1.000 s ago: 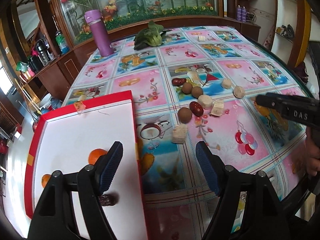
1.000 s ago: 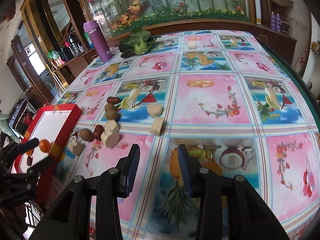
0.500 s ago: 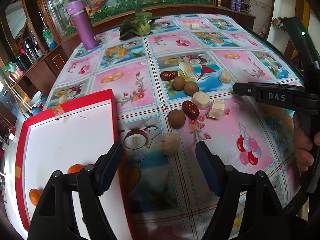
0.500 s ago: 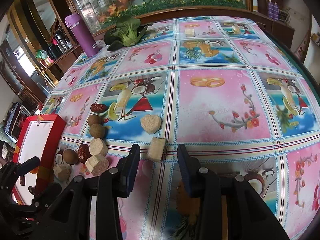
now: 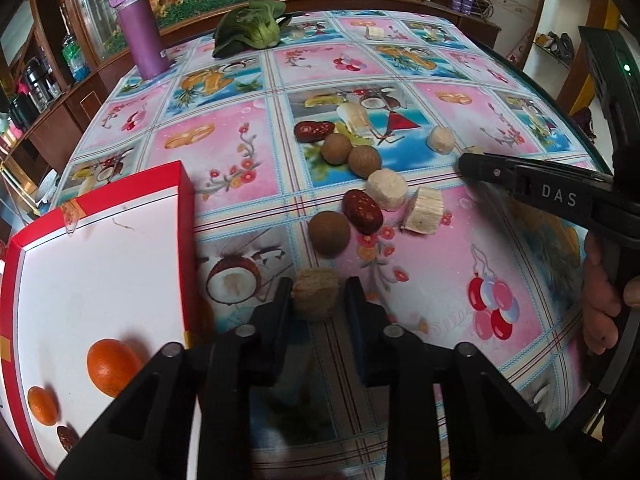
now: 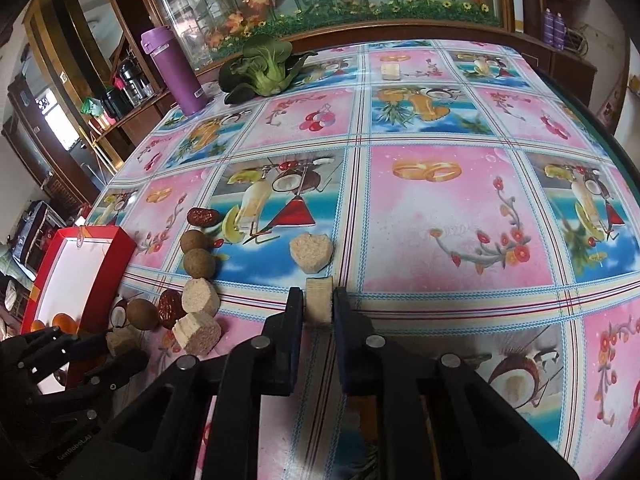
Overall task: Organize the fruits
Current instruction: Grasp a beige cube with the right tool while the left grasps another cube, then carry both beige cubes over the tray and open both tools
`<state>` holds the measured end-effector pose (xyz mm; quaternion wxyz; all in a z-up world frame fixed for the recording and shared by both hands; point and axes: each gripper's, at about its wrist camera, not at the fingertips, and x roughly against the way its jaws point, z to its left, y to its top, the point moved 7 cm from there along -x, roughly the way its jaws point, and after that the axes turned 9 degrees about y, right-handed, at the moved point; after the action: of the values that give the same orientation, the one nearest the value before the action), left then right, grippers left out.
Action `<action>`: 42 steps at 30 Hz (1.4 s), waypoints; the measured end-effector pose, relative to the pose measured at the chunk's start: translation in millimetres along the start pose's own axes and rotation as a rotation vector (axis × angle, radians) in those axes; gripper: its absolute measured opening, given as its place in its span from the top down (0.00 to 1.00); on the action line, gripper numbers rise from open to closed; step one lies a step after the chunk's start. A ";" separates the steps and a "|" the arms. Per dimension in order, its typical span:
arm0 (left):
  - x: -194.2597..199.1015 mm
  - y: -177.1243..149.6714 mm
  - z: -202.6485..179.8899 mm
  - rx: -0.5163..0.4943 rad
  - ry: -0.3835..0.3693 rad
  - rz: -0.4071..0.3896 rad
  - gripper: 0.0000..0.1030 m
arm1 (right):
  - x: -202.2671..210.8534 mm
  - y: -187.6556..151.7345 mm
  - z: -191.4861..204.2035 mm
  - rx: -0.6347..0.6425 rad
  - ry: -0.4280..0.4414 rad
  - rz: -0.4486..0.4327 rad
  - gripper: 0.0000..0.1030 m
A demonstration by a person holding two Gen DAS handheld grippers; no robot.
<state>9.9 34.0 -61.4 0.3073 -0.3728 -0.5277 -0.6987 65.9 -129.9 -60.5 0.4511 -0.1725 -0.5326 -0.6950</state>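
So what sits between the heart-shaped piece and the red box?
In the right wrist view, two round brown fruits lie between the heart-shaped piece and the red box; beyond them only bare tablecloth reaches the box.

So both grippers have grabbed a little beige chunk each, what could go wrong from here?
The left hand-held gripper pinches its chunk only at the fingertips, so it could slip out on the way to the red tray. The right hand-held gripper grips a narrow block the same way. These chunks look crumbly, so a hard squeeze might break them.
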 end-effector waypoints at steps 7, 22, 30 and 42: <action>12.1 -0.6 2.1 0.023 -0.010 -0.031 0.81 | 9.1 0.7 -0.8 -0.020 0.012 -0.042 0.88; 81.4 -24.1 113.5 0.268 0.099 -0.190 0.81 | 32.6 7.0 110.7 0.144 0.158 -0.126 0.88; 88.9 -59.9 187.9 0.407 0.226 -0.195 0.80 | 9.0 -20.3 202.2 0.293 0.269 -0.042 0.88; 78.3 -124.5 237.7 0.518 0.294 -0.116 0.80 | -20.7 -81.4 295.6 0.486 0.384 0.089 0.88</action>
<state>-87.6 292.5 -19.3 0.4247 -0.1461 -0.6588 -0.6035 -60.3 146.3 -12.7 0.6017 0.0518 -0.5801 -0.5466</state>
